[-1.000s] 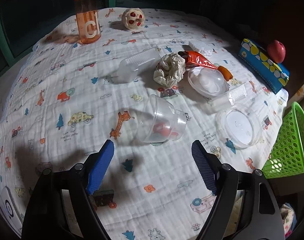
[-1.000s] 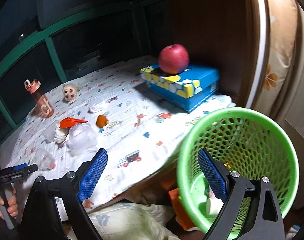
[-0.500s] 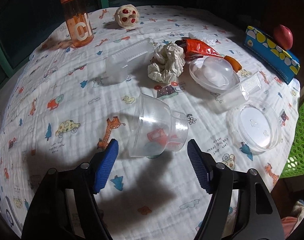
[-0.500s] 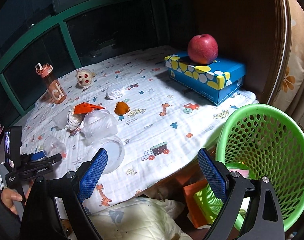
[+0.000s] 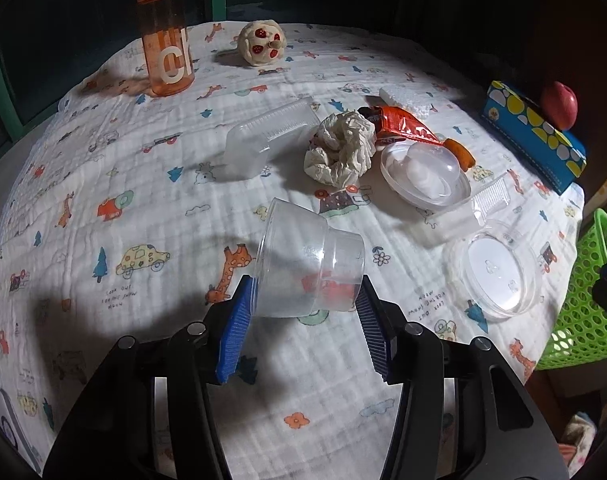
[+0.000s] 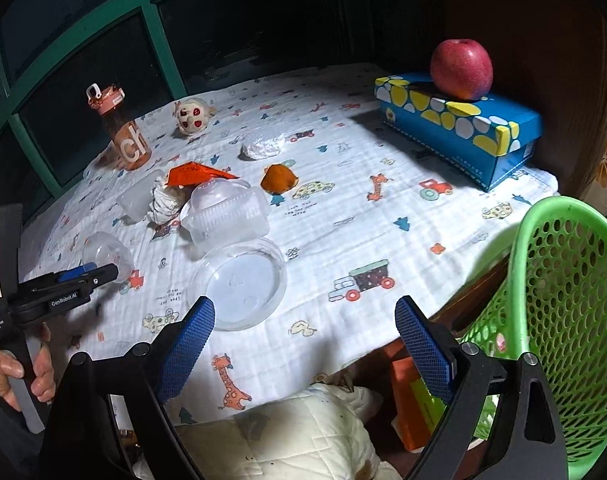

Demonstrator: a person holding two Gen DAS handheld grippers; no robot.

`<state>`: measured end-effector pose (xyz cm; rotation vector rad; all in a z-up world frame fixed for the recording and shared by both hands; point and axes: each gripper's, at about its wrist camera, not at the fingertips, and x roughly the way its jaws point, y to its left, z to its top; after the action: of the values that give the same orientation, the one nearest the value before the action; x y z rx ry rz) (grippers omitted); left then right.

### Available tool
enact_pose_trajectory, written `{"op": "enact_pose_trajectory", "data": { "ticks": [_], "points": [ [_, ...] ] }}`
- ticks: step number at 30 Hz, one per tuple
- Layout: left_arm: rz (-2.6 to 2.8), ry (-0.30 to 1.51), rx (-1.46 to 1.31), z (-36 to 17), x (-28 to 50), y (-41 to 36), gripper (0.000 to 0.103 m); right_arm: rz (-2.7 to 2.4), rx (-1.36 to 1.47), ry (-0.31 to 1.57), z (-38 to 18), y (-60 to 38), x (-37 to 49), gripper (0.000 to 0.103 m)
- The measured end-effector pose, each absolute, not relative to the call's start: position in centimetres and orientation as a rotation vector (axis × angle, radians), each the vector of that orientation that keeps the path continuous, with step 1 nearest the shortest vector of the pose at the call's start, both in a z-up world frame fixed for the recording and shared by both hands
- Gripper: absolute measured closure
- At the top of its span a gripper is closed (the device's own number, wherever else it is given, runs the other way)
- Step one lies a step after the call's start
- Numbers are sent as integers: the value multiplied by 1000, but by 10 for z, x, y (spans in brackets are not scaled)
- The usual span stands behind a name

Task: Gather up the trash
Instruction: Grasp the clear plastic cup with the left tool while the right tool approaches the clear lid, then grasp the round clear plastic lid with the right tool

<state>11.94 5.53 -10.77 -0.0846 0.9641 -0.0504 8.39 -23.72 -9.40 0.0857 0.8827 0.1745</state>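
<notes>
A clear plastic cup (image 5: 303,256) lies on its side on the printed cloth. My left gripper (image 5: 305,284) is closing on it, and its blue pads (image 5: 239,312) touch the cup's rim and base. In the right wrist view the same gripper (image 6: 91,276) reaches the cup (image 6: 107,252) from the left. My right gripper (image 6: 303,308) stands wide open over the table's near edge with nothing between its fingers, just short of a clear round lid (image 6: 243,284). The green mesh basket (image 6: 563,300) stands to its right, beside the table.
Further trash lies behind the cup: crumpled paper (image 5: 339,148), an orange wrapper (image 5: 403,124), a clear clamshell (image 5: 423,176), a clear tub (image 5: 271,136), white foam (image 5: 407,98). An orange bottle (image 5: 165,40), a toy ball (image 5: 261,42), and a blue box (image 5: 531,132) with an apple (image 5: 559,104) stand at the back.
My left gripper has come up to the cup and its jaws have narrowed until the pads meet it. The right gripper has swung left, from over the basket to over the table.
</notes>
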Motion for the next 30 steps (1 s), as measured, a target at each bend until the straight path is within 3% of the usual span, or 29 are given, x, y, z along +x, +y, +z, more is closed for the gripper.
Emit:
{"op": "enact_pose_trajectory", "data": {
  "ticks": [23,29,30],
  "points": [
    [-60,949,-138,-88,114,79,52,258,-79,994,-157,-162,135,9],
    [-76,950,-131,-87,115,71,52,248,-94,975,-156,-160,136,10],
    [-79,948,-130,-86,115,70,52,252,-95,972,-156,-160,135,14]
  ]
}}
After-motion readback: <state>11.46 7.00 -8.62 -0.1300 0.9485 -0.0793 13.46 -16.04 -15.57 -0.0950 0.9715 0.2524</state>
